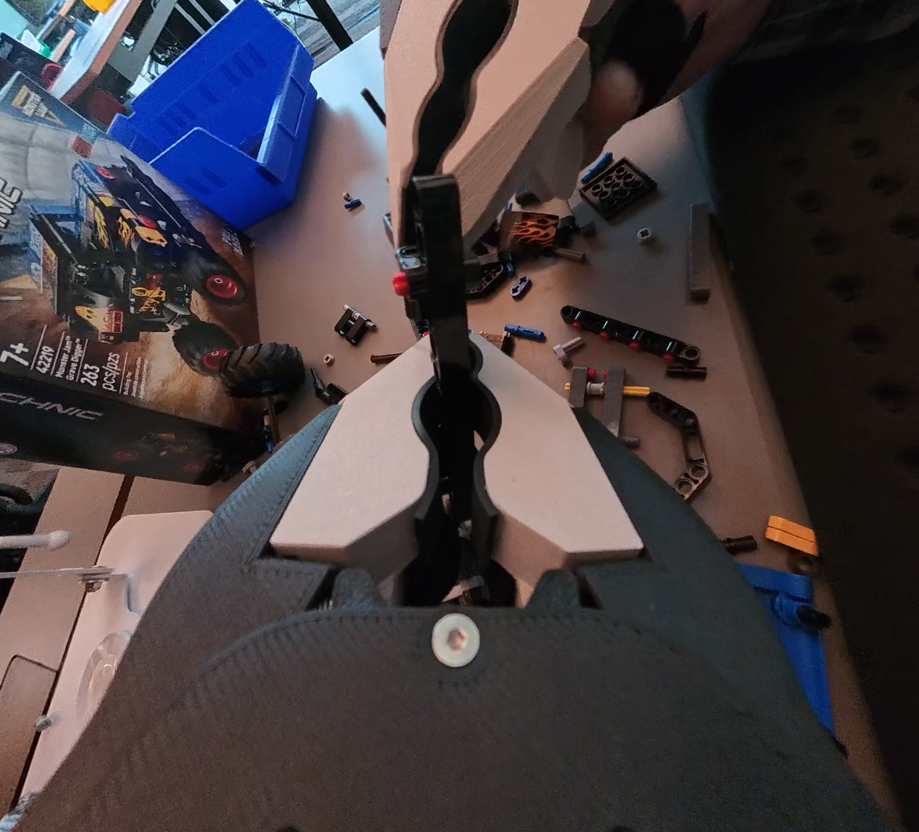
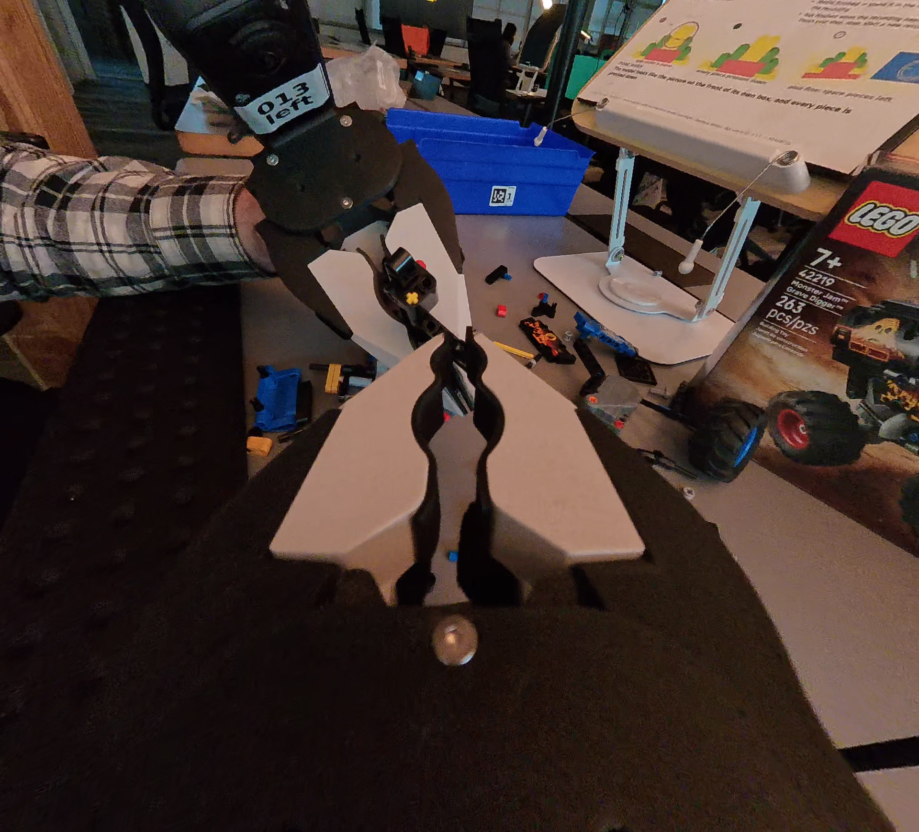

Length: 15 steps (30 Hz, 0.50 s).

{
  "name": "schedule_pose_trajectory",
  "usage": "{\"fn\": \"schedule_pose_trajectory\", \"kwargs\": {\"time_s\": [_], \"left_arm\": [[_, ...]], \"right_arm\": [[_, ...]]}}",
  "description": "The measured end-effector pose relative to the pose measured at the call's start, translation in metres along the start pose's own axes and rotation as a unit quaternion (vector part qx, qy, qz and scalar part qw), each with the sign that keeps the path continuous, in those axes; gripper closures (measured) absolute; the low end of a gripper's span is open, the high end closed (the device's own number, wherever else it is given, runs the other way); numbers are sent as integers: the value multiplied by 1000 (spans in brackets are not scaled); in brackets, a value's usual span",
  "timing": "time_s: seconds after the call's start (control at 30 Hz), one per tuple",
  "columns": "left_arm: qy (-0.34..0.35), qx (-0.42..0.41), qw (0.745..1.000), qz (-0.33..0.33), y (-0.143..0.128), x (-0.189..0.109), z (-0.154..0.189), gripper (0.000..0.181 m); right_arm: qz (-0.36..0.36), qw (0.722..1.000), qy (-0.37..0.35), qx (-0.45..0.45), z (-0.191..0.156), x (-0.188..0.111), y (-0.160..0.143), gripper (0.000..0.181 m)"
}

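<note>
My left gripper is shut on a black toy-brick assembly with a red pin on its side. The assembly sticks out beyond the fingertips, above the grey table. My right gripper comes in from the top of the left wrist view and is closed on the far end of the same assembly. In the right wrist view my right gripper pinches the assembly's end, and the left gripper holds the body of the assembly, which has a yellow axle end. A hand in a plaid sleeve holds the left gripper.
Loose toy-brick pieces lie over the table: a long black beam with red pins, a tyre, a wheel. A blue bin, the toy box and a white booklet stand stand around. A black mat borders the table.
</note>
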<state>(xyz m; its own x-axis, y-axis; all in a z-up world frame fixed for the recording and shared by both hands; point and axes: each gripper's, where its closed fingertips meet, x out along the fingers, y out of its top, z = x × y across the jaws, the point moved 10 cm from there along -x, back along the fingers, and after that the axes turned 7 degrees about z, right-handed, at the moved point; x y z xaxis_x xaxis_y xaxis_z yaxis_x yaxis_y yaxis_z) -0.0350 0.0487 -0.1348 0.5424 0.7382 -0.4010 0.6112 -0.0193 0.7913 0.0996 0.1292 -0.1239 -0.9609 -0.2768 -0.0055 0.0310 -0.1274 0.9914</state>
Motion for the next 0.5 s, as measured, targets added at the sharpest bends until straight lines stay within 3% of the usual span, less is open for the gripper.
{"fn": "schedule_pose_trajectory", "kwargs": {"time_s": [0.2,0.37,0.4,0.43,0.47,0.5], "left_arm": [[-1,2,1000,-7,-2,1,1,181],[1,-5,1000,8,2,4,1,181],[22,4,999,-37,-6,8,-1,181],[28,42,991,-127,-29,17,-2,181],[24,19,992,-126,-41,19,-1,180],[23,2,996,-89,-31,14,-1,181]], "right_arm": [[-24,1000,1,-16,-2,1,0,180],[18,1000,11,16,-2,-5,7,181],[56,998,30,24,-6,-8,16,181],[128,989,53,53,-4,-17,26,181],[159,985,33,61,3,-26,27,181],[155,985,9,70,10,-32,22,181]]}}
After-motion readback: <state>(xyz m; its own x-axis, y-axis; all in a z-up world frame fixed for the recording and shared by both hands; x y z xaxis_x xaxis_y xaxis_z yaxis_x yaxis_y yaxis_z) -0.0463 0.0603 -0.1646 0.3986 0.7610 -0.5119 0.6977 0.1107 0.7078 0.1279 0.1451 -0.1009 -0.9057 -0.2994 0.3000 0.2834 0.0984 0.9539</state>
